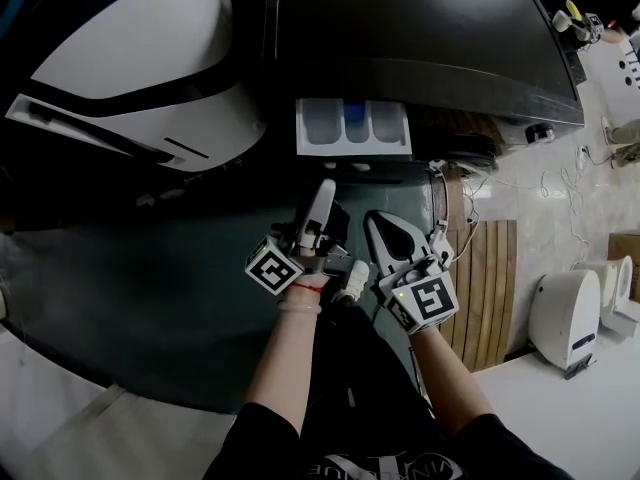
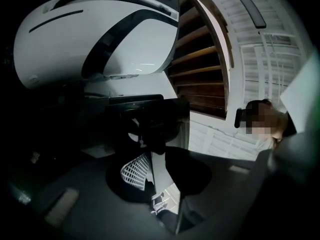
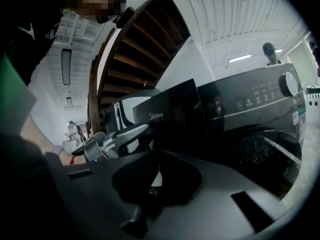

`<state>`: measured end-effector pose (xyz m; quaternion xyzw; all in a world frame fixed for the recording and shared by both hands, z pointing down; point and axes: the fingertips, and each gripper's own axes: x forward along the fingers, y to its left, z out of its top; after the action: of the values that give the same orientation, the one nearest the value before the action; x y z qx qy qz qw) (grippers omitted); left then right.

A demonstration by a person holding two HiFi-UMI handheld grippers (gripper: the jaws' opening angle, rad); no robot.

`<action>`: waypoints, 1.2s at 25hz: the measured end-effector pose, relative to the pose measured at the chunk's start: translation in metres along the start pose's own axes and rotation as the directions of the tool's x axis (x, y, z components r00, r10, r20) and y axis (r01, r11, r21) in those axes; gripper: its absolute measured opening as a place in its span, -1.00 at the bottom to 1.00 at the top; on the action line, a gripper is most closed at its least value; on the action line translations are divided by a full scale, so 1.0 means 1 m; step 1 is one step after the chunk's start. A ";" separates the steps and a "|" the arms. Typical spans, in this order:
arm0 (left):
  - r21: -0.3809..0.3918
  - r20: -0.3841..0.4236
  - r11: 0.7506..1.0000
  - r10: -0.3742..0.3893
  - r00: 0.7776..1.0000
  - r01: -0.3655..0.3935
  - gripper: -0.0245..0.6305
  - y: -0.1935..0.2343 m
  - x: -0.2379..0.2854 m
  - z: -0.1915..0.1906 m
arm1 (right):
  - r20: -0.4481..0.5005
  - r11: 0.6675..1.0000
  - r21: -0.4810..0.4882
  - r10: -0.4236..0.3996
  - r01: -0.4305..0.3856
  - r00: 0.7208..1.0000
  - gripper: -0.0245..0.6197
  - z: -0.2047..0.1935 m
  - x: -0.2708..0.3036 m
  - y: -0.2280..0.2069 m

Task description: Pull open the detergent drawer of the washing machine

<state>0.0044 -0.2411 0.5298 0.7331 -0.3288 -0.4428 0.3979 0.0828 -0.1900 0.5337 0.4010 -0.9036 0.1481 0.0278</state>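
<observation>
Both the left gripper and the right gripper are held side by side, near the person. The white detergent drawer is seen already pulled out of the dark washing machine at its left end, beyond both grippers and apart from them. The left fingers are spread apart with nothing between them. The right fingers are brought together, only a sliver of light left between. A white rounded appliance is seen further left.

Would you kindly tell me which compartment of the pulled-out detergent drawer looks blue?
The middle compartment of the detergent drawer: it shows blue inside, while the left compartment and the right compartment beside it look pale white.
</observation>
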 end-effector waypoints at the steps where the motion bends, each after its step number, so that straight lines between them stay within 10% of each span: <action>1: -0.005 0.000 1.000 -0.006 1.000 0.006 -0.61 -0.002 -0.002 -0.002 | -0.012 1.000 -0.002 -0.002 0.002 1.000 -0.89 -0.003 -0.003 0.001; 30: -0.028 0.003 0.999 -0.026 1.000 0.026 -0.62 -0.028 -0.051 -0.020 | 0.001 1.000 -0.023 -0.006 0.006 1.000 -0.89 -0.016 -0.043 0.034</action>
<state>0.0066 -0.1799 0.5310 0.7312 -0.3133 -0.4535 0.4019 0.0855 -0.1333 0.5331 0.4033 -0.9041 0.1375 0.0322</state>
